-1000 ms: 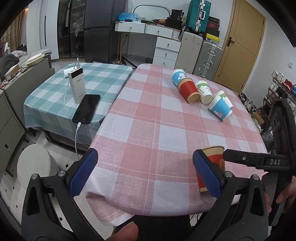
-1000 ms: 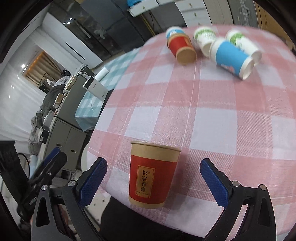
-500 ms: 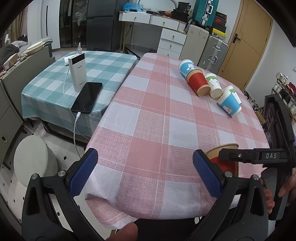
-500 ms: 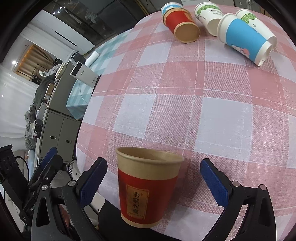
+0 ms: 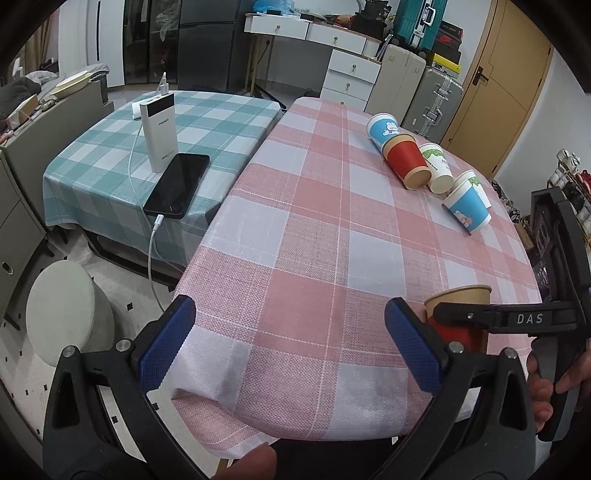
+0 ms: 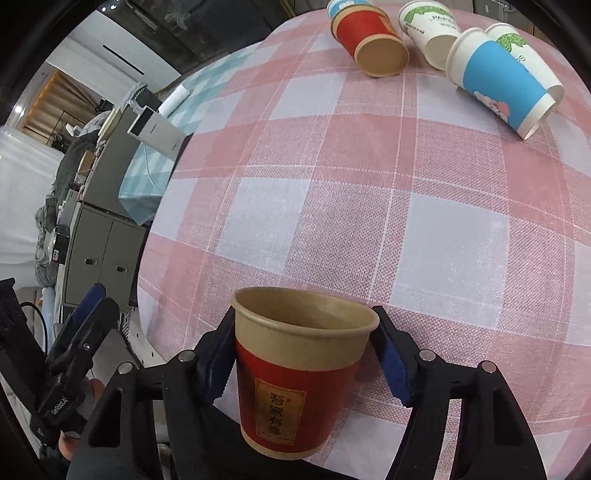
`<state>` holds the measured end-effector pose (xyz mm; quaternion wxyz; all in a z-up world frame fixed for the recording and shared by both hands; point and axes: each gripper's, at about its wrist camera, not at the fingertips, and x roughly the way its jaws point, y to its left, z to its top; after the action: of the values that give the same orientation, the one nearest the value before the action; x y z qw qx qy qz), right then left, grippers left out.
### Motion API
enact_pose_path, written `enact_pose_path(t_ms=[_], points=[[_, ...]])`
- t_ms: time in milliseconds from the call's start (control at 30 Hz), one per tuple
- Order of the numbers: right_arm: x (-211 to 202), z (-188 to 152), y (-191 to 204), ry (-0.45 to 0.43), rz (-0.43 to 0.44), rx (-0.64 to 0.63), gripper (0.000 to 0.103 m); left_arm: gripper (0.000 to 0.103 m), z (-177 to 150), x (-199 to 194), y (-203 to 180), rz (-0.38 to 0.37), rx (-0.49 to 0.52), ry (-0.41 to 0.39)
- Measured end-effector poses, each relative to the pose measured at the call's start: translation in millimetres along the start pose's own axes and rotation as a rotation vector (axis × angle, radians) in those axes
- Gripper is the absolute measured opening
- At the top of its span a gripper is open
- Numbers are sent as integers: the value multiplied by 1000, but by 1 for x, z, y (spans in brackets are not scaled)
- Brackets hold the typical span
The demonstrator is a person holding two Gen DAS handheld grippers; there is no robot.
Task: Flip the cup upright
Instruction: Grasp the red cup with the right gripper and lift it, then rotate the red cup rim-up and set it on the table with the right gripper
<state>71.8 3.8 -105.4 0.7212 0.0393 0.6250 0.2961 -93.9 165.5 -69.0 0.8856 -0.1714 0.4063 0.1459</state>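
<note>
The red paper cup with a tan rim band and a gold label of printed characters (image 6: 301, 373) stood upright, mouth up, at the near edge of the pink-and-white checked tablecloth (image 6: 369, 192), and we had it clamped between the blue pads of our right gripper (image 6: 302, 360), one pad pressed against each side of the cup just below the rim band. In the left wrist view the same cup (image 5: 460, 317) showed partly behind the right gripper's black finger. Our left gripper (image 5: 288, 343) hung over the near left corner of that cloth with its jaws spread wide and nothing between them. Left of the pink cloth, on a lower table under a teal-and-white checked cloth (image 5: 221, 122), lay a black smartphone (image 5: 178, 185) with a white cable plugged into its near end, and just behind it stood a white power bank (image 5: 159, 131). Towards the far right of the pink cloth a loose group of paper cups lay on their sides: a blue-banded white cup with a cartoon print (image 6: 504, 83), a plain red cup with its tan base facing us (image 6: 369, 38) and a white cup with green print (image 6: 430, 31). Beyond the tables we saw white drawer units (image 5: 349, 75), grey suitcases (image 5: 432, 98) and a tan wooden door (image 5: 506, 79).
</note>
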Motion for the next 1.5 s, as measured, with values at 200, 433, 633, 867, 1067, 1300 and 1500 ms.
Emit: enact_pose_path(t_ms=[200,433,633,867,1067,1300,1500], points=[[-23,-1,-10,-128,-15,-19,68,102,0,2,-6,-1,11,13],[-43,-6,-35,-289,-62,-35,68,102,-1,3,-32,-14,66,30],[-60,-10,-48,-478,-156,-94,68,102,0,8,-56,-38,88,50],[-60,-26,-41,-686,-334,-228,68,102,0,14,-82,-55,121,71],[-54,-41,-36,-747,-431,-281,68,102,-4,16,-90,-62,131,87],[-51,-49,-45,-668,-400,-240,66,102,-5,15,-90,-64,129,93],[-57,-54,-50,-632,-360,-207,66,102,-5,12,-87,-69,120,94]])
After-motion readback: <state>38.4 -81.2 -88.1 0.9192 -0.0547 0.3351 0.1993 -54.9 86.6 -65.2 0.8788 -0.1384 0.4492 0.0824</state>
